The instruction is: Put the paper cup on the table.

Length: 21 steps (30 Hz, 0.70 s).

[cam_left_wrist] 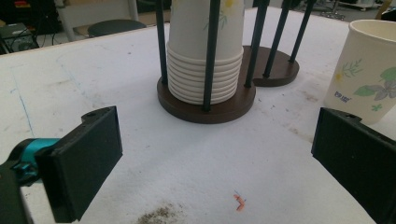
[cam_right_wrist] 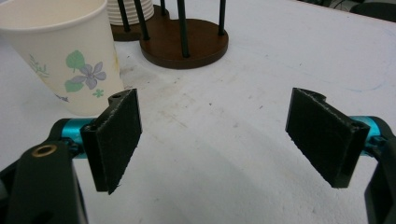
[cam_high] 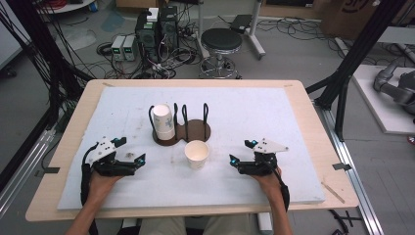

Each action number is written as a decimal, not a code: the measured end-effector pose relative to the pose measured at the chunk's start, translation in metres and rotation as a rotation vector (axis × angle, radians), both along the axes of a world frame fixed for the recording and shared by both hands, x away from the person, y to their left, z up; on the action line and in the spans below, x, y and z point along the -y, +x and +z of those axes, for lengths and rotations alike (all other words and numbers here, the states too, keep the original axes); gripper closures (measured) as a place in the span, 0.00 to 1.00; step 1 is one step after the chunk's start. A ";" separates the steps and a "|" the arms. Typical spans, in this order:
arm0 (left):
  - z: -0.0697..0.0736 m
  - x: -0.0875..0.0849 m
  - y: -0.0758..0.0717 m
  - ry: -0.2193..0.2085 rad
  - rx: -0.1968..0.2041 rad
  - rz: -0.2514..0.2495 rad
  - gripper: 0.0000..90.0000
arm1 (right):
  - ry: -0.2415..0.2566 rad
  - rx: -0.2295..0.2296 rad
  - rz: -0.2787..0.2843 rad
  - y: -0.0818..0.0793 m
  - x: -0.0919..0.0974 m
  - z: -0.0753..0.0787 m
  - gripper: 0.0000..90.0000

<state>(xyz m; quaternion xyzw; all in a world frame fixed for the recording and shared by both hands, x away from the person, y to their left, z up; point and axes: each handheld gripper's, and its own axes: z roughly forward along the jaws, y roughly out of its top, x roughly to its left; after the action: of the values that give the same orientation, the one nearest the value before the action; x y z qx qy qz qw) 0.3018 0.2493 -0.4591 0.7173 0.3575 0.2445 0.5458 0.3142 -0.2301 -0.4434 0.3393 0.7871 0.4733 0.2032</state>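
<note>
A single paper cup with a flower print stands upright and mouth up on the white mat, just in front of a brown two-bay cup holder with black rods. The holder's left bay carries a stack of upturned paper cups; its right bay is bare. My left gripper rests open on the mat left of the single cup, facing the stack. My right gripper rests open to the cup's right, with the cup ahead past its left jaw and nothing between the jaws.
The mat lies on a wooden table. A small orange scrap and dark crumbs lie on the mat near my left gripper. Behind the table stand a black stool and electronics boxes among cables.
</note>
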 end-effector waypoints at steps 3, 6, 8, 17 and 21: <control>0.000 0.000 0.000 0.000 0.001 0.000 0.02 | 0.004 0.004 -0.004 0.000 0.001 0.000 0.21; 0.000 0.000 0.000 -0.002 0.001 0.002 0.02 | 0.007 0.002 -0.004 0.000 0.001 0.000 0.21; 0.000 0.000 0.000 -0.003 0.001 0.002 0.02 | 0.002 0.003 -0.007 0.000 0.001 0.000 0.21; 0.000 -0.001 0.000 -0.009 0.003 0.002 0.02 | 0.011 0.005 -0.010 -0.001 0.002 0.000 0.21; 0.000 -0.001 0.000 -0.017 0.003 0.005 0.02 | 0.014 0.007 -0.014 -0.001 0.003 0.000 0.21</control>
<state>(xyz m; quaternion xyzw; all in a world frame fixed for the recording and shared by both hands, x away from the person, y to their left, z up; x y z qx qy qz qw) 0.3015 0.2505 -0.4593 0.7115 0.3603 0.2439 0.5517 0.3131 -0.2328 -0.4435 0.3446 0.7805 0.4787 0.2070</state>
